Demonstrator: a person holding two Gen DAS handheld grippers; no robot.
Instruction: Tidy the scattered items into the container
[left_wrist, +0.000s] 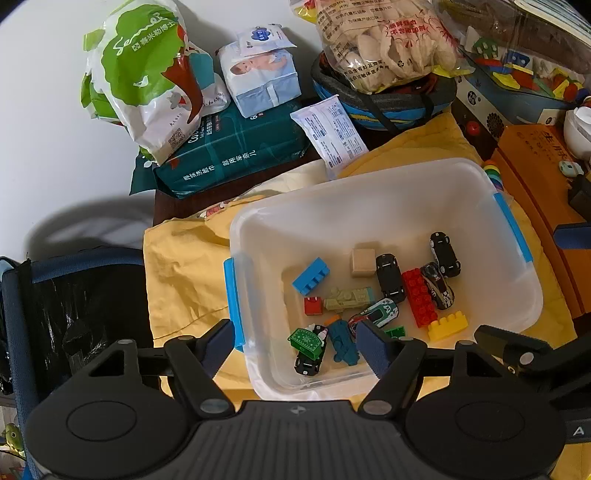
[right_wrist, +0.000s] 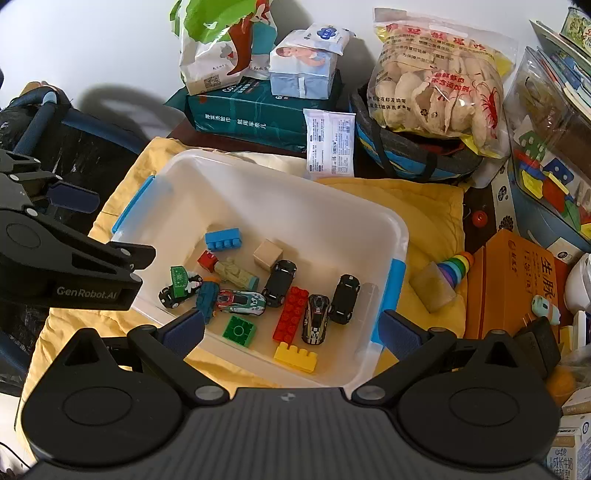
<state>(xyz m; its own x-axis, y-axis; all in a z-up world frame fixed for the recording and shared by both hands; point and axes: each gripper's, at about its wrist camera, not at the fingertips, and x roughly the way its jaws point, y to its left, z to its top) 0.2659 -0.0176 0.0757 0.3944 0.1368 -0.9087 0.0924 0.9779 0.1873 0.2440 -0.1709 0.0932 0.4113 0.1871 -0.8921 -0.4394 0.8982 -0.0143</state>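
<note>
Both grippers hang over the container (right_wrist: 369, 221), neither carrying anything. My left gripper (left_wrist: 295, 345) has its jaws spread, straddling the near-left corner of the bin; my right gripper (right_wrist: 291, 330) has jaws wide too, one finger over the bin floor, the other just outside the blue latch (right_wrist: 388, 295) on the right wall. I read both as parked, empty, above the bin, likely between picks.

The container is a translucent white tub with blue side clips, sitting on a yellow cloth (right_wrist: 432, 218) in the middle of a cluttered table. Inside, loose on the floor: a blue brick (right_wrist: 222, 239), a wooden cube (right_wrist: 267, 253), a red plate brick (right_wrist: 291, 314), a yellow brick (right_wrist: 295, 356), a green tile (right_wrist: 239, 330), several small toy cars such as a black car (right_wrist: 280, 282), and more. Nothing stacked; plenty of room left.

Still outside, to the right of the tub on the cloth: a wooden block (right_wrist: 432, 288) and, touching it, a rainbow stacking toy (right_wrist: 458, 266). I judge the task nearly done, and these two the probable remaining picks for the right gripper.
</note>
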